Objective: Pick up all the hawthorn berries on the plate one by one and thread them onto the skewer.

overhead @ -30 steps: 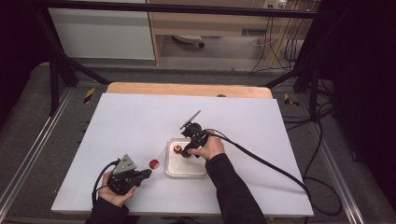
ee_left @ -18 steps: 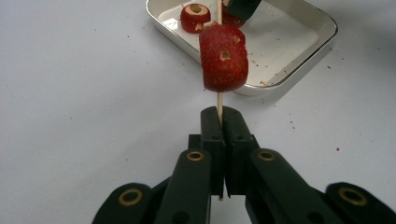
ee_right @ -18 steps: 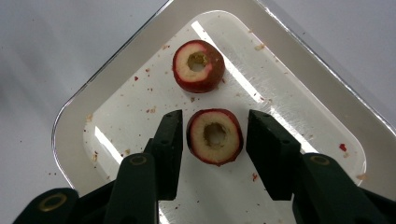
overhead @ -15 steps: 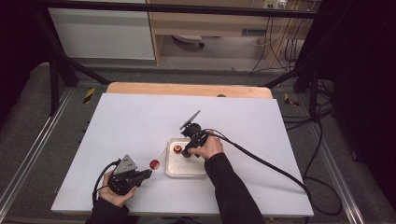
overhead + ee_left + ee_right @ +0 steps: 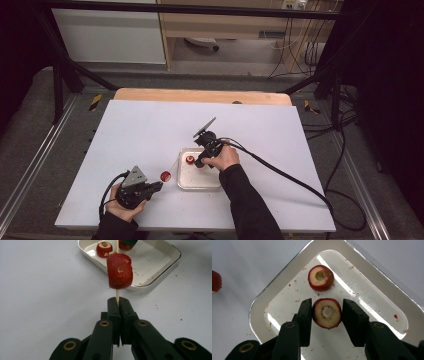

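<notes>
Fruit rings look soft and bruisable: right gripper (image 5: 327, 312), jaws just closing, brackets one ring (image 5: 327, 313) mid-tray (image 5: 384, 273) by its skin; left gripper (image 5: 117, 305) pinches the skewer (image 5: 117, 293).

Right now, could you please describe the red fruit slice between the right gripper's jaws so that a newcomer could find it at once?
Start at the shallow white rectangular tray near the middle of the white table. Two red-skinned, pale-fleshed cored fruit rings lie in it. The wanted red fruit slice lies between the black jaws of the right gripper, unlike the smaller ring lying free beyond it.
</notes>
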`<move>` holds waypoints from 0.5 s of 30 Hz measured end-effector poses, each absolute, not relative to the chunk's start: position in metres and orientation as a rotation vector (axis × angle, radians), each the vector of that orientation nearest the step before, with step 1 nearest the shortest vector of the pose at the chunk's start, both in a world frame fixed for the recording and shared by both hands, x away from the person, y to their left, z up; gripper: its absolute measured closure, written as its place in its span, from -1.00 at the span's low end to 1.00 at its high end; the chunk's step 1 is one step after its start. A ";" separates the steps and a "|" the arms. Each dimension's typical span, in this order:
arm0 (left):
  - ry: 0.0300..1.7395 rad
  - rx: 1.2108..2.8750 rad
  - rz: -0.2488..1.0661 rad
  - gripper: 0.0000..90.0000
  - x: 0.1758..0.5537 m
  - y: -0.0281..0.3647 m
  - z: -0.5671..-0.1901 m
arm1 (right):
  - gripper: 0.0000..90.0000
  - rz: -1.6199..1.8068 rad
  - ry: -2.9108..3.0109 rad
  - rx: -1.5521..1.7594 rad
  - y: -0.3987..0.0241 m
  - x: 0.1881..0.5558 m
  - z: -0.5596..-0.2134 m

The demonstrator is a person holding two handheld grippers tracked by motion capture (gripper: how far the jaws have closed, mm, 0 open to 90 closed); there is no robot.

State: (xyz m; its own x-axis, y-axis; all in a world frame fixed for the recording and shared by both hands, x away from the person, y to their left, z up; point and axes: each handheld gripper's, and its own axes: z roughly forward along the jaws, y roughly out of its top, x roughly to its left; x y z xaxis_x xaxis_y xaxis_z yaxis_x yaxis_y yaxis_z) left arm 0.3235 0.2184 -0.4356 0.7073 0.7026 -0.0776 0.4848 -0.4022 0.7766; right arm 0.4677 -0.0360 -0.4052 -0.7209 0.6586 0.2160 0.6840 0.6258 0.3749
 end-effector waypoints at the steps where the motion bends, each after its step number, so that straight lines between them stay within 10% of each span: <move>1: 0.903 2.079 0.333 0.96 0.323 0.218 -0.436 | 0.36 -0.682 -2.778 -1.152 -0.037 0.467 -0.403; 15: 0.896 2.065 0.357 0.96 0.319 0.214 -0.434 | 0.36 -1.020 -2.642 -1.248 -0.062 0.446 -0.378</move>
